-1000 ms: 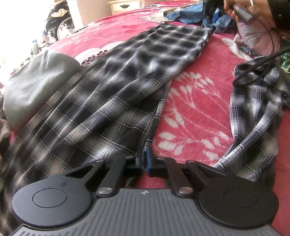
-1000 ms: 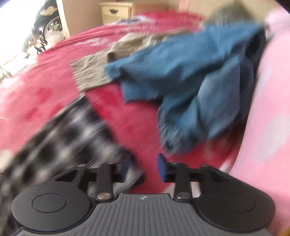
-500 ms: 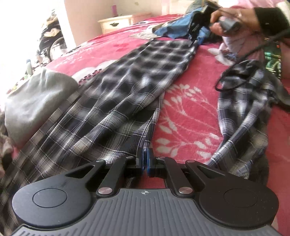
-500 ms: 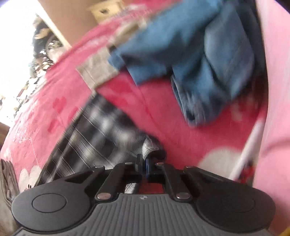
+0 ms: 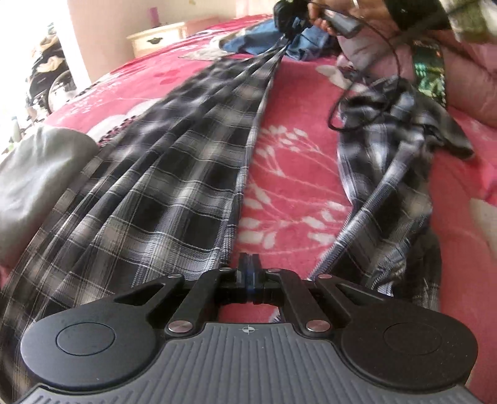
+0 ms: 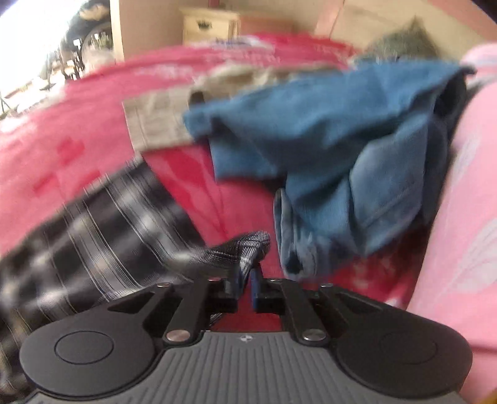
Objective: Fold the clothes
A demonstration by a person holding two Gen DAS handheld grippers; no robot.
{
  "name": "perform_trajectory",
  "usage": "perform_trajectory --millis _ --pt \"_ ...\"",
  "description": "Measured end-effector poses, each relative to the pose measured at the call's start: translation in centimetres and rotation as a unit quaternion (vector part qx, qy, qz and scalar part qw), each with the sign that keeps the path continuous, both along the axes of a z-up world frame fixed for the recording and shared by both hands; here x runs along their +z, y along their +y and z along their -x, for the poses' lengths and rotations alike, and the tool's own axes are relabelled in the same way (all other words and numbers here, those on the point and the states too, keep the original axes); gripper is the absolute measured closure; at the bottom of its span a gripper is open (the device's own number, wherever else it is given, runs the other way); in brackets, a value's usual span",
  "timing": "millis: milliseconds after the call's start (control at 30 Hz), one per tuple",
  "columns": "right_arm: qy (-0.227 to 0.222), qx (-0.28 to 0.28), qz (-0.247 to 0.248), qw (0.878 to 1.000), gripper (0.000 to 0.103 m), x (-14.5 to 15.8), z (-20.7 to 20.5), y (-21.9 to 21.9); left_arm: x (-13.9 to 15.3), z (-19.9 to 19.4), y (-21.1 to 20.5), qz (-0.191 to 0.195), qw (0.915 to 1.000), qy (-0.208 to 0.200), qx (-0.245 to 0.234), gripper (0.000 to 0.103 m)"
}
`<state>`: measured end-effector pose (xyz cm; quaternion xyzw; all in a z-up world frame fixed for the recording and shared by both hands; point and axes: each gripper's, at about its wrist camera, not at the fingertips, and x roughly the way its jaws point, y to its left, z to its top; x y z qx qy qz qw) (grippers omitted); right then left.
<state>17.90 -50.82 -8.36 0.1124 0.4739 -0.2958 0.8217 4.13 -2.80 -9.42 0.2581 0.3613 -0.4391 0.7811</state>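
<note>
Black-and-white plaid trousers (image 5: 174,186) lie stretched along a red floral bed. My left gripper (image 5: 248,264) is shut on the near end of one leg, at the hem. My right gripper (image 6: 247,273) is shut on the far end of the same leg (image 6: 245,245), lifted off the bed; it also shows in the left wrist view (image 5: 287,18), where the cloth is pulled taut into pleats. The other trouser leg (image 5: 397,174) lies crumpled to the right.
A grey garment (image 5: 37,174) lies at the left. Blue jeans (image 6: 341,149) and a beige cloth (image 6: 161,118) lie at the far end of the bed. Pink pillows (image 6: 459,217) are at the right. A cream nightstand (image 5: 155,39) stands beyond the bed. A black cable (image 5: 357,93) hangs over the crumpled leg.
My right gripper closed on the far corner of the trouser leg and lifted it, pulling the cloth taut. My left gripper stayed shut on the near hem.
</note>
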Motion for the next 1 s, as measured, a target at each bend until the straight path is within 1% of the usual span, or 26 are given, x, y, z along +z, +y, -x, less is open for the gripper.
perform_trajectory --millis 33,100,167,267,300,367,400,433,467,533,600,633,700,767,800,833,867,900,933,967,1000 --pt "-0.008 -0.006 -0.008 1.000 0.085 -0.3 0.4 -0.3 -0.1 0.1 -0.1 -0.003 1.0000 0.000 -0.002 0.103" --pt "-0.033 -0.025 -0.026 0.999 0.063 0.2 1.6 -1.0 -0.2 0.0 -0.1 -0.006 1.0000 0.002 -0.001 0.103" --pt "-0.059 -0.037 -0.042 0.997 0.061 0.9 2.8 -1.4 0.0 -0.2 0.0 -0.007 1.0000 0.000 0.006 0.103" --pt "-0.087 -0.023 -0.060 0.994 0.060 2.6 4.9 -0.4 0.4 -0.5 -0.1 -0.001 0.9998 -0.014 0.015 0.102" --pt "-0.090 -0.014 -0.082 0.992 0.060 3.0 5.6 0.1 0.6 -0.7 -0.2 0.003 0.9997 -0.016 0.017 0.101" --pt "-0.084 -0.005 -0.148 0.985 0.060 2.6 6.4 1.1 0.8 -1.1 -0.7 0.008 0.9995 -0.017 0.023 0.090" --pt "-0.078 -0.001 -0.185 0.980 0.060 2.2 6.8 1.5 0.8 -1.3 -0.9 0.011 0.9994 -0.019 0.025 0.082" --pt "-0.071 0.002 -0.215 0.974 0.060 1.6 6.9 2.1 0.7 -1.4 -1.2 0.012 0.9994 -0.022 0.025 0.078" --pt "-0.065 0.005 -0.234 0.970 0.060 0.8 6.9 2.7 0.6 -1.4 -1.6 0.010 0.9993 -0.025 0.025 0.077" --pt "-0.052 0.012 -0.272 0.961 0.062 -0.7 6.8 3.9 0.1 -1.6 -2.3 0.002 0.9992 -0.028 0.030 0.076" --pt "-0.050 0.013 -0.294 0.954 0.064 -1.8 6.5 4.7 -0.6 -2.0 -2.8 -0.001 0.9986 -0.024 0.047 0.076" --pt "-0.056 0.012 -0.301 0.952 0.064 -2.0 6.4 5.1 -0.8 -2.2 -3.0 0.000 0.9982 -0.019 0.057 0.076" --pt "-0.065 0.014 -0.298 0.952 0.064 -2.2 6.1 5.7 -1.0 -2.5 -3.1 0.004 0.9974 -0.017 0.070 0.077" --pt "-0.073 0.008 -0.306 0.949 0.064 -2.5 5.7 5.5 -0.9 -2.3 -3.3 0.003 0.9967 -0.024 0.078 0.085" --pt "-0.076 0.005 -0.310 0.948 0.066 -2.6 5.5 5.4 -0.9 -2.3 -3.4 0.002 0.9963 -0.026 0.082 0.094" --pt "-0.076 0.006 -0.306 0.949 0.068 -2.6 5.3 5.4 -0.9 -2.3 -3.5 0.001 0.9958 -0.026 0.088 0.098" --pt "-0.074 0.009 -0.300 0.951 0.074 -2.7 5.1 5.5 -0.9 -2.4 -3.6 0.002 0.9954 -0.024 0.092 0.099" --pt "-0.074 0.012 -0.293 0.953 0.083 -2.7 5.1 5.7 -0.8 -2.5 -3.6 0.004 0.9953 -0.021 0.094 0.100" --pt "-0.073 0.017 -0.283 0.956 0.090 -2.8 5.0 5.8 -0.8 -2.6 -3.5 0.007 0.9952 -0.017 0.096 0.101" --pt "-0.075 0.023 -0.281 0.957 0.099 -2.5 5.1 5.9 -0.7 -2.7 -3.4 0.011 0.9952 -0.011 0.097 0.101" --pt "-0.077 0.028 -0.278 0.957 0.099 -2.2 5.2 5.9 -0.5 -2.8 -3.2 0.017 0.9950 -0.004 0.098 0.102"
